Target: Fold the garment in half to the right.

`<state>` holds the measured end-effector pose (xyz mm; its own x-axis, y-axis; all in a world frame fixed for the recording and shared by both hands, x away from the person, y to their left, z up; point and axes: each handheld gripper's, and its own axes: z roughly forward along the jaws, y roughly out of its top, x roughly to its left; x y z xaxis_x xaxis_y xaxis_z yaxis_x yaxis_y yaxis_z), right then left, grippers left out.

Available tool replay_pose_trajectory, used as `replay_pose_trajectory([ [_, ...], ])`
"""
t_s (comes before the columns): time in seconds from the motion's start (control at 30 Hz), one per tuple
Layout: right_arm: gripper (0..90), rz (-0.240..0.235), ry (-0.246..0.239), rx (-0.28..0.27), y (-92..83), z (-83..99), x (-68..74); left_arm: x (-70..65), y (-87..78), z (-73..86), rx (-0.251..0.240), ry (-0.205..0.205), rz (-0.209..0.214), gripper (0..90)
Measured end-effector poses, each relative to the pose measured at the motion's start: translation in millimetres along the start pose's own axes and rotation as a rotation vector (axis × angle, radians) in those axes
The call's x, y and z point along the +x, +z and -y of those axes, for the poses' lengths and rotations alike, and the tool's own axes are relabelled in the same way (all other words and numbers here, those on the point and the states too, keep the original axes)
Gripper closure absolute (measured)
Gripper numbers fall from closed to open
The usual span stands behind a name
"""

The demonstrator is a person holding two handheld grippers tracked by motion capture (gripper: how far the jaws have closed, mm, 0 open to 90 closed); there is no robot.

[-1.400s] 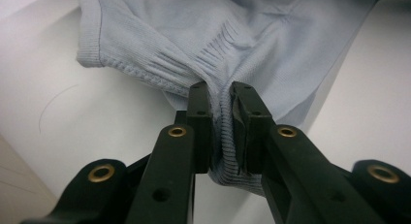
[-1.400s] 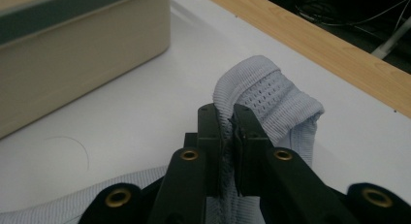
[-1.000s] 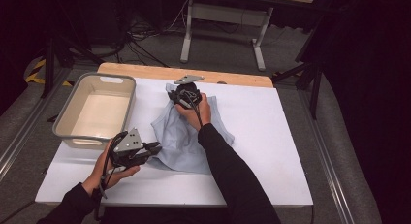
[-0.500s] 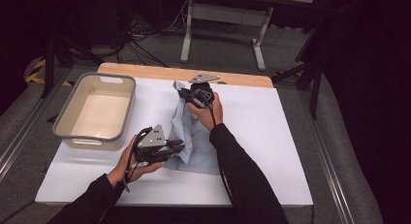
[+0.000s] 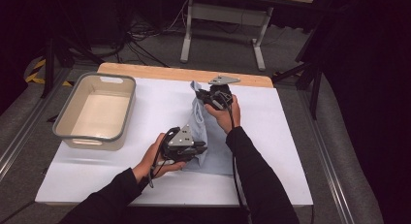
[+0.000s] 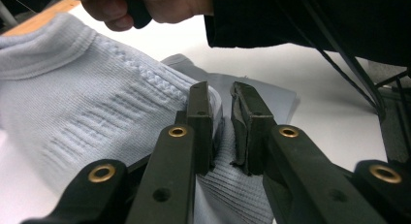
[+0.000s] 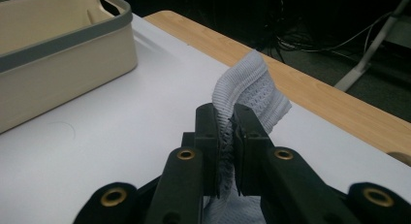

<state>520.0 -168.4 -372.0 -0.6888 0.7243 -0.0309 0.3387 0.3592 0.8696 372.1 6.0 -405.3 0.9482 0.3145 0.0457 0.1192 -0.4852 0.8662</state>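
From where I stand, no writing, label, brand, number or sign can be read on anything here.

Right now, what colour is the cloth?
Pale blue knit cloth, clearest in the left gripper view.

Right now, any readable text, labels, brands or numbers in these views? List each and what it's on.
None readable.
Knit cloth: raised ribbing and stitch patterns, no letters.
Beige bin: plain walls and grey rim, no label visible.
Left gripper and right gripper: black jaws with brass rivets, no markings.
White table cover: blank.
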Motion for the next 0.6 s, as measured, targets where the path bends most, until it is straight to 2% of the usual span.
replay_pose_trajectory([
  [0.2, 81.8, 0.023, 0.013, 0.019, -9.1, 11.6, -12.6, -4.0, 16.9, -4.9, 0.013, 0.015, 0.005, 78.9],
  [0.3, 80.9, 0.036, 0.03, 0.026, -13.9, 22.0, -22.6, -5.2, 24.4, -7.2, 0.014, 0.021, 0.002, 75.2],
  [0.37, 80.2, 0.047, 0.038, 0.027, -16.1, 27.3, -27.0, -5.0, 23.2, -7.7, -0.009, 0.019, 0.018, 74.0],
  [0.4, 78.8, 0.058, 0.036, 0.034, -17.1, 29.7, -28.8, -5.4, 21.9, -8.0, -0.018, 0.019, 0.023, 70.2],
  [0.47, 77.5, 0.073, 0.033, 0.039, -18.2, 31.8, -30.2, -5.5, 18.7, -8.7, -0.033, 0.023, 0.018, 64.1],
  [0.5, 76.8, 0.084, 0.027, 0.044, -20.3, 34.3, -31.9, -5.8, 14.6, -9.1, -0.053, 0.018, 0.019, 64.1],
  [0.57, 70.2, 0.122, 0.038, 0.044, -26.1, 40.3, -37.2, -6.1, 3.1, -9.5, -0.072, 0.039, 0.004, 59.8],
  [0.6, 71.4, 0.125, 0.044, 0.044, -28.4, 42.0, -39.6, -6.1, -0.1, -9.2, -0.072, 0.043, -0.002, 57.8],
])
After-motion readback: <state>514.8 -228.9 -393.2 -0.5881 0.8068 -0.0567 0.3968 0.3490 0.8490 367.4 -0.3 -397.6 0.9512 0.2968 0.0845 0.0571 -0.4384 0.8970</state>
